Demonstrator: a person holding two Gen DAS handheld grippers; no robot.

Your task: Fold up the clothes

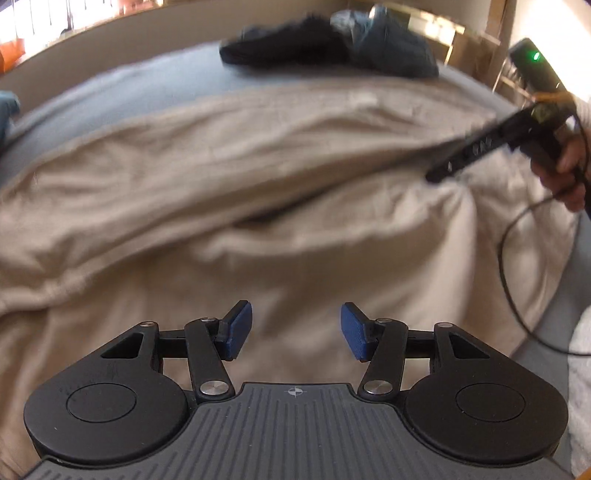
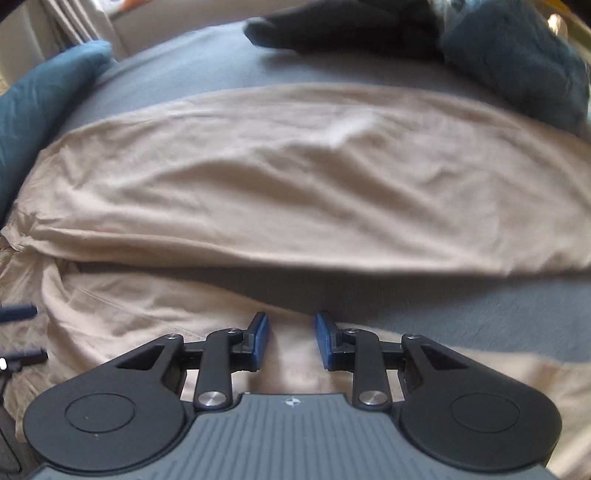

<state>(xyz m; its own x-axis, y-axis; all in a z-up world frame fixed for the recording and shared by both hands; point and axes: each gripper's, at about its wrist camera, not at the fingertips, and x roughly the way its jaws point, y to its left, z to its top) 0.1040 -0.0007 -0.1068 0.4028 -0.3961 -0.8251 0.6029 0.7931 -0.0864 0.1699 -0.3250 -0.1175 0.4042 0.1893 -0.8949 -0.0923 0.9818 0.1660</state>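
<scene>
1. Blue-grey bed (image 2: 207, 70) is seen, with dark clothes (image 2: 406, 29) piled at its far edge.
2. Beige garment (image 2: 295, 177) is spread across the bed, partly folded over.
3. Left claw (image 1: 296, 330) is held open above the garment, nothing between its pads.
4. Right claw (image 2: 291, 341) is parted over the garment's near edge, unpinched.

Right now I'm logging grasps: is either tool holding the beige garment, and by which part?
Neither. The left tool and right tool both stand open over the beige garment, gripping nothing.
</scene>
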